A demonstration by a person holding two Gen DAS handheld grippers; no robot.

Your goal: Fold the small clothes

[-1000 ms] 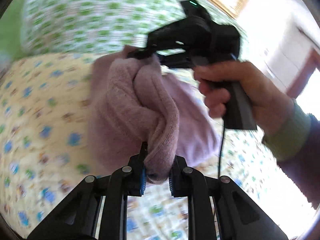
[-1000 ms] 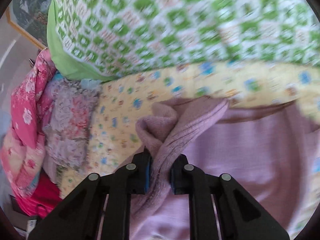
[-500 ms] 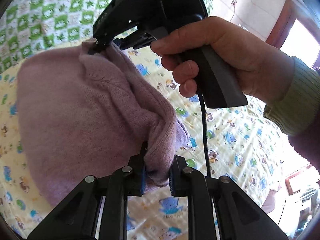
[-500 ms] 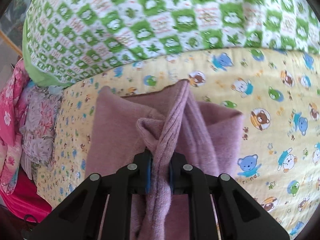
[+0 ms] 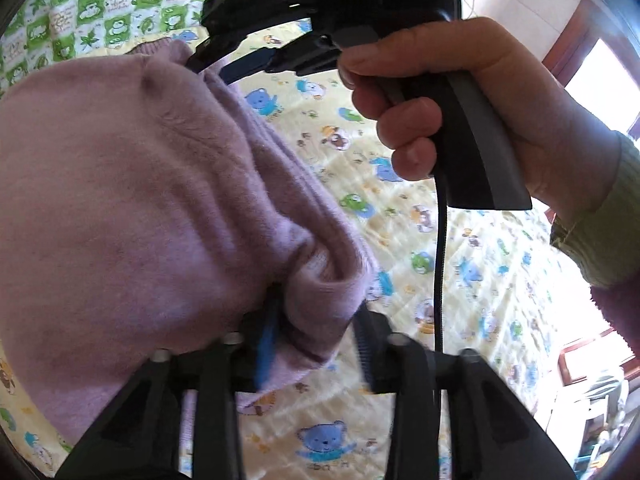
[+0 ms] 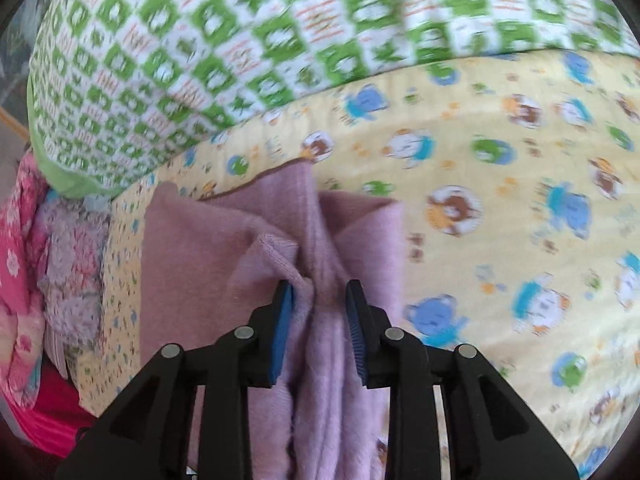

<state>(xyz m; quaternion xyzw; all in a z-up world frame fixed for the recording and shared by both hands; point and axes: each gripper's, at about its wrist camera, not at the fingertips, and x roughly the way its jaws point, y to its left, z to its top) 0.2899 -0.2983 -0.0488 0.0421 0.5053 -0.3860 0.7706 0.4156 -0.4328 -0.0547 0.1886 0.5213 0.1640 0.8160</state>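
Note:
A purple knit garment (image 5: pixel 140 200) lies folded over on the yellow bear-print sheet (image 5: pixel 404 240). My left gripper (image 5: pixel 316 320) has its jaws opening, and a rolled edge of the garment still sits loosely between the pads. In the right wrist view the garment (image 6: pixel 200 248) lies bunched in folds. My right gripper (image 6: pixel 318 300) is opening too, with a ridge of cloth between its blue pads and no squeeze on it. The left wrist view shows the right gripper (image 5: pixel 212 70) at the garment's far edge, held by a person's hand (image 5: pixel 480 100).
A green-and-white checked quilt (image 6: pixel 200 60) bulges along the far side of the sheet (image 6: pixel 500 200). Pink and grey floral bedding (image 6: pixel 24 260) is piled at the left. A black cable (image 5: pixel 440 260) hangs from the right gripper's handle. A window and furniture show at the right.
Both grippers came down with the garment from a lifted bundle to the sheet. Both pairs of jaws, shut on the cloth before, now stand apart.

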